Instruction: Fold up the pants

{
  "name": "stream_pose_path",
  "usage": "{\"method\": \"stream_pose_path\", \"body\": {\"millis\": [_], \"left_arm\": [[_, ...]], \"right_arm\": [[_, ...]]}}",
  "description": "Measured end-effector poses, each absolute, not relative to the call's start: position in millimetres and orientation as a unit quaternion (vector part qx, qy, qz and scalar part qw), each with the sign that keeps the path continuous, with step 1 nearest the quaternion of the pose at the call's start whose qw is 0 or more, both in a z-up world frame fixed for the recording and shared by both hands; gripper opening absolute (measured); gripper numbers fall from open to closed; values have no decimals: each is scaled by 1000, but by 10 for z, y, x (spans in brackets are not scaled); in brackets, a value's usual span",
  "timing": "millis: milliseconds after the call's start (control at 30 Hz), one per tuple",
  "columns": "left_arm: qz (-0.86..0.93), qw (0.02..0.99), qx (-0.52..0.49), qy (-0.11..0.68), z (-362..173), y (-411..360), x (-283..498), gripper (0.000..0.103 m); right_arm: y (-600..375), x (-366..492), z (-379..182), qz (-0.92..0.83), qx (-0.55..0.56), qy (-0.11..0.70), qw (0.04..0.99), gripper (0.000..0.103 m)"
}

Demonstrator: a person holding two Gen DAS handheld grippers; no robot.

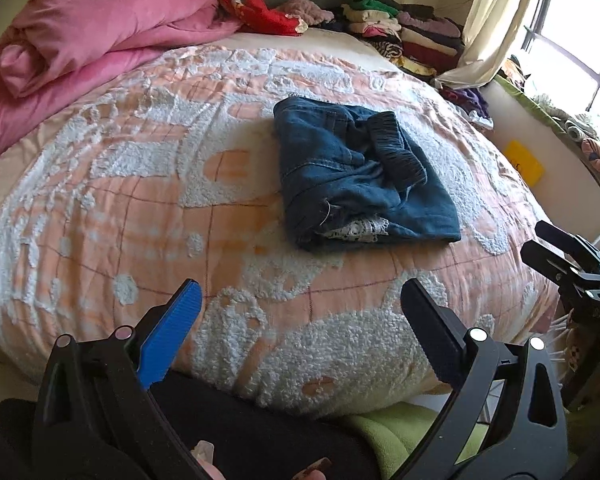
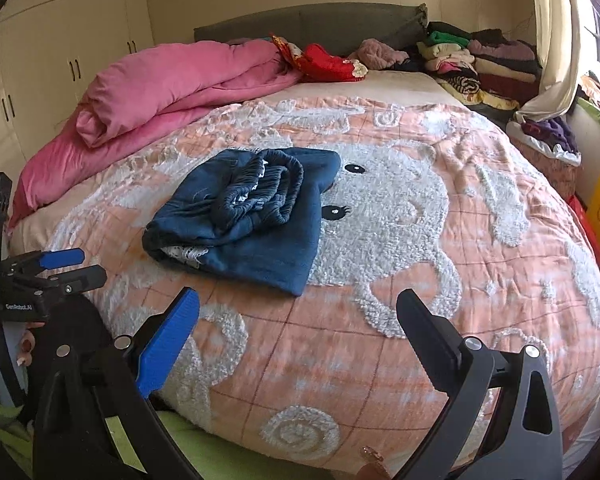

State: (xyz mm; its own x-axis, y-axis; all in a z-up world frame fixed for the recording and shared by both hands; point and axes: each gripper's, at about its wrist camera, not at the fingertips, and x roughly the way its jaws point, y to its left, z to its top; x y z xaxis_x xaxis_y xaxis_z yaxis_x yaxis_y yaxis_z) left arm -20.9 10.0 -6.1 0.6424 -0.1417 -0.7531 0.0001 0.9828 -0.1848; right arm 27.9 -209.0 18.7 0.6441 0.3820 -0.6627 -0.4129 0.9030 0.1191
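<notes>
Both claws hang wide open and empty low in frame, left gripper [image 1: 300,304] and right gripper [image 2: 298,316]. Past them, mid-frame, folded denim pants [image 1: 360,176] lie on the peach bedspread [image 1: 140,200]. Pink duvet [image 1: 100,32] upper left.

Pants [image 1: 360,172]: blue denim I read as soft and matt, ribbed elastic waistband, white lace trim at open end. Bedspread [image 1: 140,208] under pants: peach quilted cloth, nubbly white tufted patches. Beyond pants, pink duvet [image 1: 100,28]: smooth, faint sheen. My left gripper [image 1: 300,320]: matt black plastic, one ridged blue pad.
</notes>
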Motion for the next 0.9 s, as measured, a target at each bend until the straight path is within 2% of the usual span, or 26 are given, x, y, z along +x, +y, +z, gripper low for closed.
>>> {"method": "stream_pose_path", "body": {"millis": [900], "left_arm": [[-18, 902, -78, 425, -37, 146, -210, 93]], "right_arm": [[-2085, 274, 190, 222, -20, 362, 905, 98]]}}
